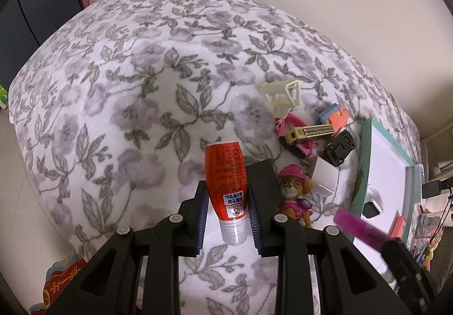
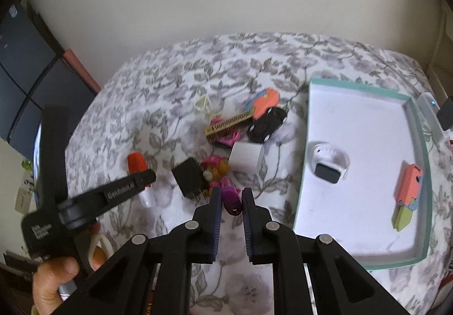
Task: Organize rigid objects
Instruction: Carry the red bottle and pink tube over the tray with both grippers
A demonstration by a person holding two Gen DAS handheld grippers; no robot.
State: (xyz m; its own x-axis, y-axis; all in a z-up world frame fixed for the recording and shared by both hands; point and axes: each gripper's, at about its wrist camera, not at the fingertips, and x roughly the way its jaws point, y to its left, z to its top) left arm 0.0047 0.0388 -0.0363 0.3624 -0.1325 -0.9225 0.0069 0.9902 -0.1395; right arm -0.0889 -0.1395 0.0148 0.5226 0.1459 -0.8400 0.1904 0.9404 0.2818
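Rigid objects lie scattered on a floral bedcover, which we view from both wrist cameras. Our left gripper has its jaws nearly closed around a red-labelled bottle; the blue pads press the label on both sides, and the clear neck points back toward the camera. In the right wrist view, the same bottle sits low over the cover. Our right gripper has its jaws partly open with a purple cylinder between them; whether the pads actually touch it we cannot tell. Just beyond stands a pink-hatted dog figure, beside a white cube. Farther off, a beige ladder piece, black toy car and orange block form a touching cluster. To the right, a teal-rimmed box holds a white device with a dark screen and stacked coloured blocks.
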